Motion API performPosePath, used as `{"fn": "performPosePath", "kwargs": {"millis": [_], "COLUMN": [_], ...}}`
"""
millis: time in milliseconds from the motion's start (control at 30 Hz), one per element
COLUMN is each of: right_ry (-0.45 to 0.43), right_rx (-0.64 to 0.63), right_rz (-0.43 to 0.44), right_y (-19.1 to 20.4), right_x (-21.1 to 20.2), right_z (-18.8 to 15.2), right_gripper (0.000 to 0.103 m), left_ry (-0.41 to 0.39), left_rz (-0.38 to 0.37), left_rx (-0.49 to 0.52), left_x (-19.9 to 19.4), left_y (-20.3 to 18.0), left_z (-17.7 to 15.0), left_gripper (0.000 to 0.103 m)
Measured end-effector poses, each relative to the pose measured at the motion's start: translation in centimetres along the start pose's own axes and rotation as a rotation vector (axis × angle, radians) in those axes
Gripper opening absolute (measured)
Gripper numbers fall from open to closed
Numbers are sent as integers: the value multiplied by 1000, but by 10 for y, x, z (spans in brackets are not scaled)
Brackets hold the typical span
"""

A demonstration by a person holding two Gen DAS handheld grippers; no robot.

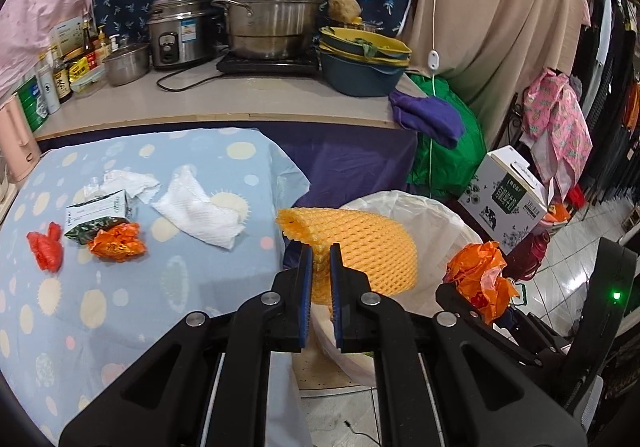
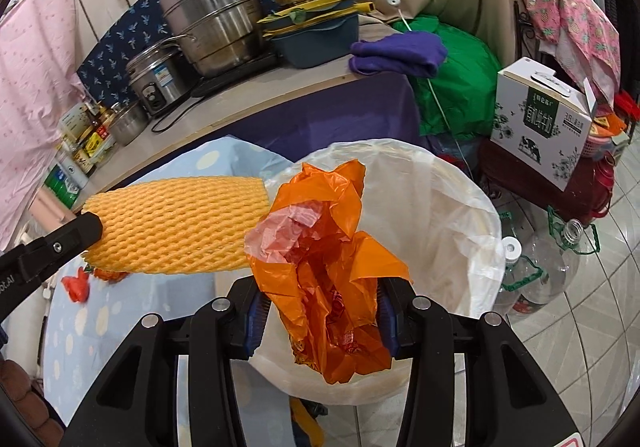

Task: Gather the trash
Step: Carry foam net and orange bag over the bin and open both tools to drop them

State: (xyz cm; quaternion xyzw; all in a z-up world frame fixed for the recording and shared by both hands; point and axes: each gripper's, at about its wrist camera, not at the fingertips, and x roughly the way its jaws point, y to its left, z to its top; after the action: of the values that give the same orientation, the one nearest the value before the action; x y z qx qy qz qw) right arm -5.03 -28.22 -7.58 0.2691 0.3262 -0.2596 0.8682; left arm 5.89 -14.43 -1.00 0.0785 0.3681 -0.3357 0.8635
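Centre frame, a matt yellow foam net sleeve point(image 1: 352, 251); right of it, a glossy crinkled orange plastic bag point(image 2: 332, 279); upper centre, a shiny steel steamer pot point(image 1: 272, 3).

Left gripper point(image 1: 321, 279): black plastic body — two broad angled arms that taper toward the fingers, each with a long cut-out slot.
Left fingers point(image 1: 306, 287): narrow black bars lined with blue ribbed pads on the inner faces.
Left screws point(image 1: 271, 298): round silver bolt heads at the joints, four across the linkage.
Left rails: thin bright metal rods run back under the arms.
Right gripper point(image 2: 320, 311): same black build — silver bolts at the pivots and blue ribbed pads.
Right marking: a red-edged label at the lower right corner of the body.
Right light point(image 1: 616, 295): a small green lamp glows on its black housing, seen from the left camera.
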Motion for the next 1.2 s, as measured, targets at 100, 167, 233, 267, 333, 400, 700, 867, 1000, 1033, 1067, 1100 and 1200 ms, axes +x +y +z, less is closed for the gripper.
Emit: {"fn": "performPosePath", "kwargs": {"millis": [100,167,233,267,333,400,700,867,1000,1033,1067,1100,1200], "right_ry": [5,10,14,15,12,11,-6,-11,-14,-15,-16,-15,-16], "right_rx": [9,13,21,26,36,39,62,65,62,61,60,59,50], "right_rz": [-9,-14,-15,-17,-19,-22,-21,-19,-15,-14,-13,-12,-8], "right_y": [-6,-10,-13,-14,-17,-18,-20,-19,-16,-15,-14,-13,-9], "right_x": [3,6,7,8,8,9,6,5,3,3,3,2,1], "right_z": [0,-1,-2,-2,-2,-2,0,1,1,1,1,1,1], "right_gripper": [44,45,47,47,49,50,65,69,69,69,70,70,70], "left_ry": [16,27,37,42,49,55,60,57,57,56,56,56,55], "left_rz": [-1,0,0,-1,-2,1,6,10,12,13,14,13,15], "left_rx": [11,15,17,17,16,18,0,-4,-12,-14,-16,-18,-24], "left_x": [8,13,17,18,21,23,25,24,22,22,22,21,20], "left_y": [-6,-9,-12,-13,-14,-16,-14,-12,-9,-9,-8,-7,-4], "left_z": [-2,-3,-3,-4,-5,-5,-6,-5,-5,-5,-5,-5,-5], "left_gripper": [8,8,8,8,9,11,39,41,41,41,41,41,41]}}
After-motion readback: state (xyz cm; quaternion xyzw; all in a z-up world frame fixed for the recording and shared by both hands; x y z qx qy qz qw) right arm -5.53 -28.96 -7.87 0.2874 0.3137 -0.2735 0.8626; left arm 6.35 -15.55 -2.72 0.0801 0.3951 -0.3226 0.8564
